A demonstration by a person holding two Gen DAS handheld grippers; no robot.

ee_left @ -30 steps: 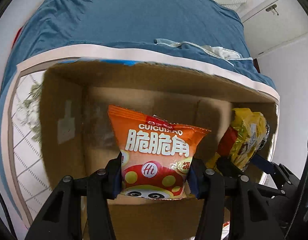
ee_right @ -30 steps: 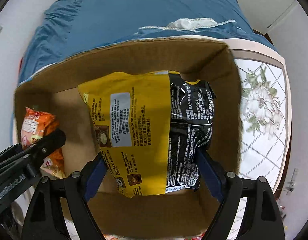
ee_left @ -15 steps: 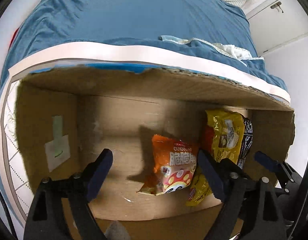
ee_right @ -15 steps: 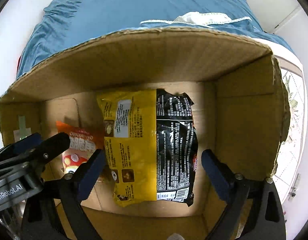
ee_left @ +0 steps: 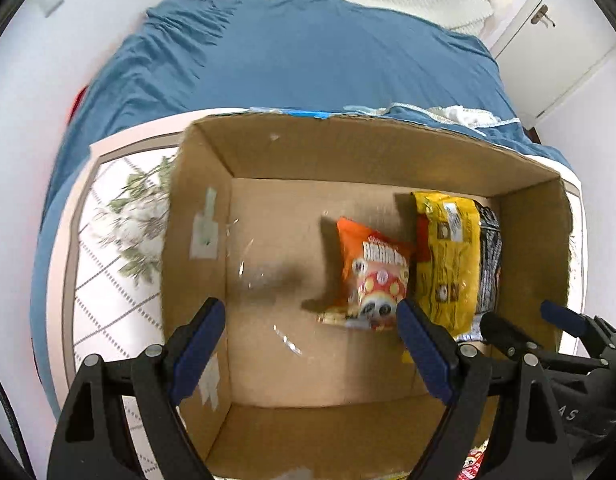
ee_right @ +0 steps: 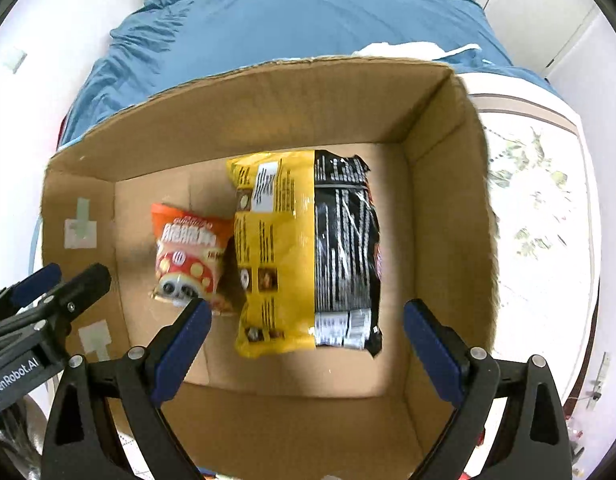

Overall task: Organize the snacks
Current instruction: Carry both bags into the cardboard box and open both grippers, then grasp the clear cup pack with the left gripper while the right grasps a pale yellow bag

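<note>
- Left wrist view: the left tongs [ee_left: 309, 344] are hanging wide apart and empty over the box [ee_left: 347, 148]. One orange bag [ee_left: 373, 276] and one yellow pack [ee_left: 453, 264] are lying on the box floor, touching side by side.
- Right wrist view: the right tongs [ee_right: 304, 344] are also gaping, holding nothing, above the yellow pack [ee_right: 304, 252]; the orange bag [ee_right: 188, 256] is sitting to its left. Both are looking light, puffy and slick, probably best pinched at a crimped end seam.
</note>
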